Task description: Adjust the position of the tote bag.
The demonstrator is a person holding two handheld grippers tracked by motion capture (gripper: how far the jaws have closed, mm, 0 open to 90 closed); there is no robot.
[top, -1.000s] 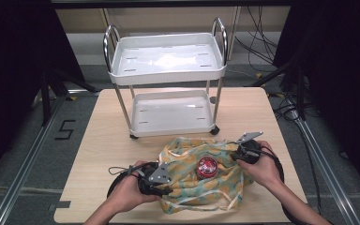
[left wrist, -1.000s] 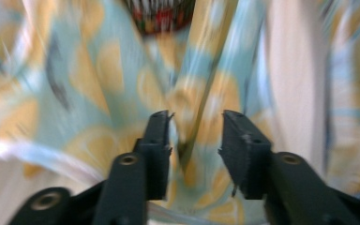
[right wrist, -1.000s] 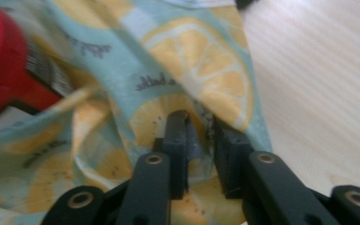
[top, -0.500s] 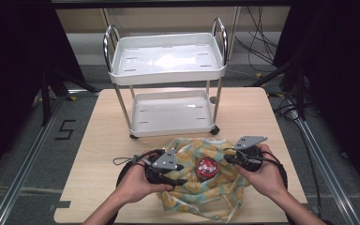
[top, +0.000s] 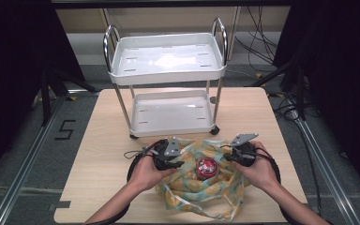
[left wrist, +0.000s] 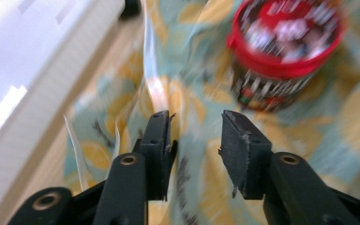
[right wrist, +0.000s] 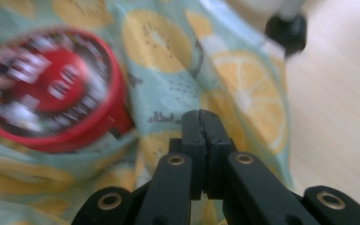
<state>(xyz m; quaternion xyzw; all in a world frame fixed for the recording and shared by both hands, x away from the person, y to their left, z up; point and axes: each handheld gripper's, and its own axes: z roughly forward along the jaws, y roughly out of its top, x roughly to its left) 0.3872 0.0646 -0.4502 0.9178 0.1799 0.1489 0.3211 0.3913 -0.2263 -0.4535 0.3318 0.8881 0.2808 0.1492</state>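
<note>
Gathering the lemon-print cloth (top: 192, 194) around the red tin (top: 206, 167), lower centre of frame. Left gripper (left wrist: 194, 124) half-open, just been closing over a raised fold, not yet pinching; right gripper (right wrist: 201, 117) clamped tight at the cloth's right edge, fabric nipped or not unclear. Next: pinch on the left, then lift both edges evenly.

Left hand-held gripper (top: 176, 163) and right hand-held gripper (top: 228, 157): compact black bodies, each topped by a grey three-cornered plate with small dark holes, and each trailing a thin black cable that loops behind the hand. Jaws seen close up are two matte black, flat-faced blocks with chipped, scuffed edges, mounted on black link arms pinned with brass-coloured round rivets, one rivet per link plus further ones lower down. Forearms are bare, no sleeves in view; no gloves or rings can be made out.
</note>
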